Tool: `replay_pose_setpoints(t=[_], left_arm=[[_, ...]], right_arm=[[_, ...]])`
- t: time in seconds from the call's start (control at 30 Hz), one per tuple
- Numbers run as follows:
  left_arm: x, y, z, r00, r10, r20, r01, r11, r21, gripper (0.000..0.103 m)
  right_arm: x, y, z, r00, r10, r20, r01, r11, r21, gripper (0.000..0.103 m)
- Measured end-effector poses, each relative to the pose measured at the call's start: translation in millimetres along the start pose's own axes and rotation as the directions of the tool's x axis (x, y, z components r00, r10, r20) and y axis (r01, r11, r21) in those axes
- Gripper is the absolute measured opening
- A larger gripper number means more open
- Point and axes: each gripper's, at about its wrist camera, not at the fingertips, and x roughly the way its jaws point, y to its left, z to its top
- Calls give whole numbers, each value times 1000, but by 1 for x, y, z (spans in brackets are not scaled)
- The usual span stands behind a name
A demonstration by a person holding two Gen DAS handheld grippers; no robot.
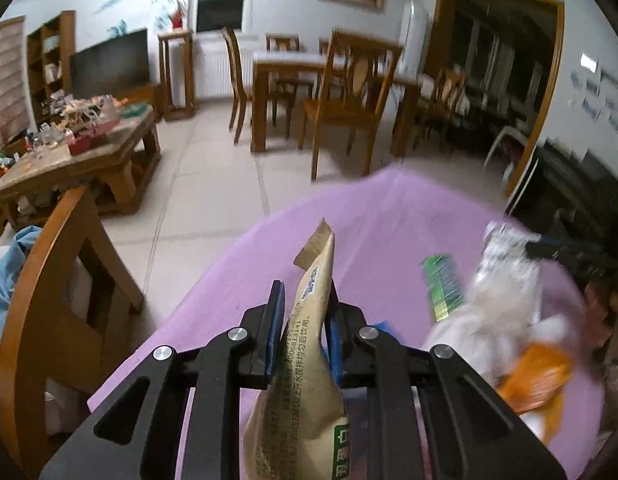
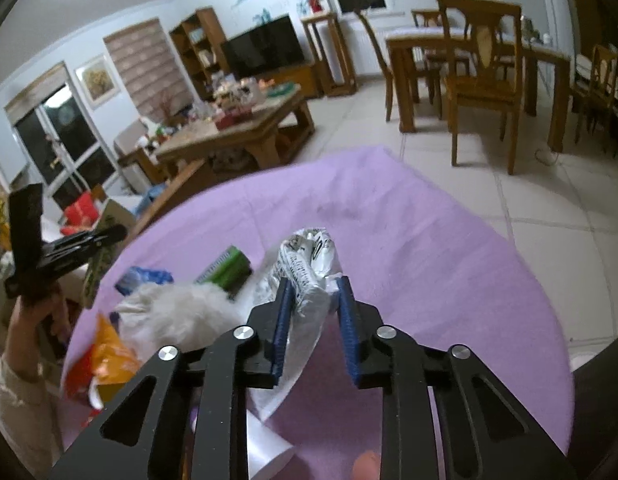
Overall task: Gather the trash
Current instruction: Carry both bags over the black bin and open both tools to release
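Collection in progress, with no bin or bag in either view. The left tool (image 1: 304,334) is closed on a tan sachet (image 1: 309,312), which stands upright between its blue pads above the purple-covered desk (image 1: 361,216); in the right wrist view the same tool is seen raised at the desk's left edge. The right tool (image 2: 313,320) has a crumpled white printed wrapper (image 2: 309,264) between its jaws; the left pad touches the wrapper, while a gap shows beside the right pad, so the jaws appear only partly closed and a firm grip cannot be confirmed. Whether the wrapper is lifted or rests on the desk cannot be told. Items remaining on the desk: a green packet (image 2: 229,266), a blue wrapper (image 2: 143,278), a white fluffy wad (image 2: 177,314), an orange bag (image 2: 105,360) and a white sheet (image 2: 269,452) near the lower edge. Judged state: two pieces are in hand, none visibly deposited, and at least five pieces are left; the greater part of the task appears outstanding.
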Motion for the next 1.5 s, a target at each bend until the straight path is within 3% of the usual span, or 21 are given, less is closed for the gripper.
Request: replay_pose_setpoints(t=[0.17, 0.3, 0.5, 0.77, 0.93, 1.13, 1.3, 1.5], left_arm=[[-42, -41, 15, 993, -15, 114, 14, 1000, 15, 20], [-65, -83, 20, 984, -79, 162, 73, 996, 44, 20], [-73, -141, 23, 973, -158, 168, 140, 983, 117, 20], [-55, -224, 34, 950, -274, 147, 243, 950, 198, 20], [-34, -283, 37, 924, -362, 121, 325, 913, 246, 20], [3, -349, 36, 880, -470, 66, 437, 857, 274, 20], [43, -409, 37, 841, -541, 13, 516, 807, 287, 20], [87, -472, 32, 803, -594, -59, 585, 764, 274, 20]], right_arm=[[-41, 6, -4, 995, -17, 99, 20, 999, -31, 18], [-75, 3, -11, 988, -2, 155, 10, 999, -48, 18], [-133, -14, -20, 973, 10, 232, 4, 998, -58, 18], [-214, -75, -41, 945, -35, 326, 37, 999, 1, 18], [-256, -124, -58, 922, -107, 373, 90, 994, 64, 18], [-303, -207, -86, 872, -264, 412, 194, 959, 204, 18], [-327, -271, -118, 833, -388, 394, 273, 909, 316, 18], [-339, -336, -151, 814, -468, 343, 323, 857, 402, 18]])
